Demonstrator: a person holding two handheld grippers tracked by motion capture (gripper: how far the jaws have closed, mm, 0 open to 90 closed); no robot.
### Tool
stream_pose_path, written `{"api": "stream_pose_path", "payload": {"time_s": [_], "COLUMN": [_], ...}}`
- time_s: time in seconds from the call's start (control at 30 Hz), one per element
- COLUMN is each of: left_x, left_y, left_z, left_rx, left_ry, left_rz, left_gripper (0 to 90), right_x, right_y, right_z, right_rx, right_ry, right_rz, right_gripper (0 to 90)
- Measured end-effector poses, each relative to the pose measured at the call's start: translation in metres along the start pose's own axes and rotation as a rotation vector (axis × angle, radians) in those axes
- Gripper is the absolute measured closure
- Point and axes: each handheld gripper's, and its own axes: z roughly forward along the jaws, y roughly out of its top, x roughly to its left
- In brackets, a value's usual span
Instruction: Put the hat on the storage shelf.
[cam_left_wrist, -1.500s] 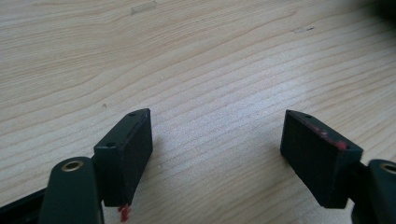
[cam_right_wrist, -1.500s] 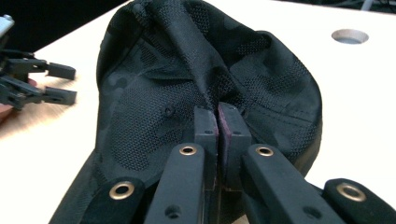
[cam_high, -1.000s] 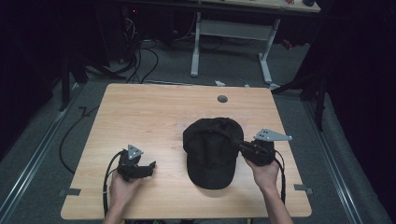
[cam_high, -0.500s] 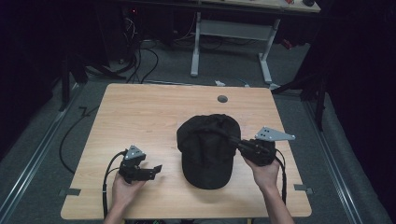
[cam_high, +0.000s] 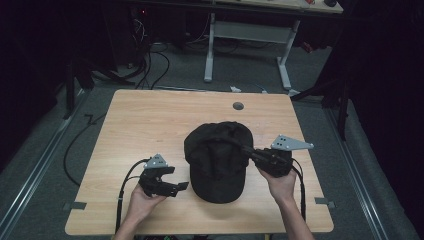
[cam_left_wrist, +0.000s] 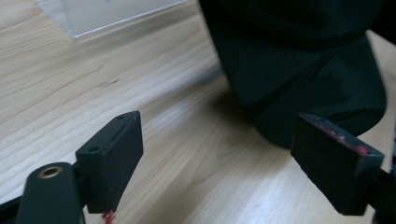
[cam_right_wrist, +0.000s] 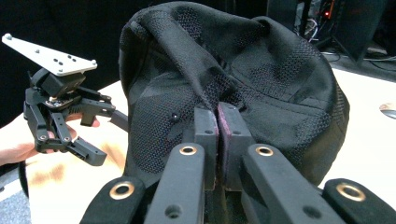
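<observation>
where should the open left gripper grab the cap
Take the brim with the left gripper, coming in level from the cap's left side. The brim is thin, flat and stiff and juts toward the person, while the right gripper already pinches the soft crown.

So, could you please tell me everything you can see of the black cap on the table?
The black cap is a baseball-style cap of mesh-like woven fabric with raised seams running over its crown. It sits crown up, right of centre on the wooden table, its stiff brim pointing toward the person. The crown looks soft and rumpled, bunched into a fold on its right side, where the right claw is shut on a pinch of the fabric. The left claw is open beside the brim, not touching it.
</observation>
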Motion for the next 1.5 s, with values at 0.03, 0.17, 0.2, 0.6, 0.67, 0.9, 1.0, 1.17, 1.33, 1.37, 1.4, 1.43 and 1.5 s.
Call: {"api": "stream_pose_path", "payload": {"time_s": [0.03,0.17,0.2,0.6,0.67,0.9,1.0,1.17,1.33,1.37,1.4,1.43,1.5], "left_x": [-0.001,-0.003,-0.004,-0.010,-0.011,-0.011,-0.009,-0.009,-0.013,-0.013,-0.014,-0.015,-0.015], "left_y": [0.001,0.006,0.007,0.015,0.016,0.017,0.018,0.018,0.019,0.019,0.019,0.019,0.020], "left_z": [0.001,0.004,0.005,0.012,0.013,0.014,0.013,0.010,0.004,0.003,0.002,0.001,0.000], "left_rx": [0.002,0.017,0.021,0.028,0.026,0.019,0.012,0.015,-0.002,-0.004,-0.003,-0.005,-0.005], "left_ry": [-0.004,-0.033,-0.035,-0.111,-0.122,-0.174,-0.191,-0.187,-0.183,-0.183,-0.180,-0.181,-0.183], "left_rz": [0.003,0.017,0.021,0.036,0.031,0.018,0.003,0.008,0.026,0.027,0.031,0.032,0.029], "left_gripper": [17.9,18.8,18.8,22.4,22.9,27.9,29.1,32.3,36.7,37.2,38.4,39.9,41.5], "right_x": [0.000,0.002,0.002,0.006,0.006,0.008,0.009,0.009,0.009,0.010,0.010,0.011,0.011], "right_y": [0.000,0.000,0.000,0.000,-0.001,-0.002,-0.002,-0.002,-0.001,0.000,0.001,0.002,0.004], "right_z": [0.001,0.002,0.003,0.003,0.003,0.006,0.009,0.011,0.011,0.011,0.011,0.011,0.011], "right_rx": [-0.001,-0.008,-0.013,-0.039,-0.043,-0.042,-0.035,-0.035,-0.025,-0.017,-0.016,-0.012,-0.013], "right_ry": [0.004,0.020,0.024,0.081,0.090,0.105,0.098,0.084,0.049,0.035,0.032,0.025,0.019], "right_rz": [-0.002,-0.009,-0.011,-0.018,-0.021,-0.031,-0.038,-0.043,-0.061,-0.073,-0.081,-0.088,-0.101], "right_gripper": [87.9,87.9,87.9,87.9,87.9,87.9,87.9,87.8,87.8,87.8,87.8,87.8,87.8]}}
